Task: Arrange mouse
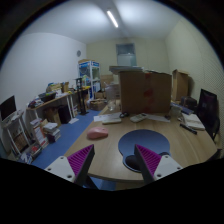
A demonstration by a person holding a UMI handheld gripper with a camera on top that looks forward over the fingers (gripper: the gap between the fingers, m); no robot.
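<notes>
My gripper (114, 150) is open and empty, held above the near edge of a round wooden table (108, 150). A small pink rounded object (97, 132), which looks like the mouse, lies on the table beyond the left finger (80, 160). A dark blue round mouse mat (148, 140) lies ahead of the right finger (150, 158). A dark rounded shape (131, 158) sits at the mat's near edge, just inside the right finger; I cannot tell what it is.
A large cardboard box (145, 90) stands at the table's far side. A dark monitor (208, 108) and papers (192, 122) are at the right. Cluttered desks and shelves (50, 105) line the left wall, above blue floor (62, 140).
</notes>
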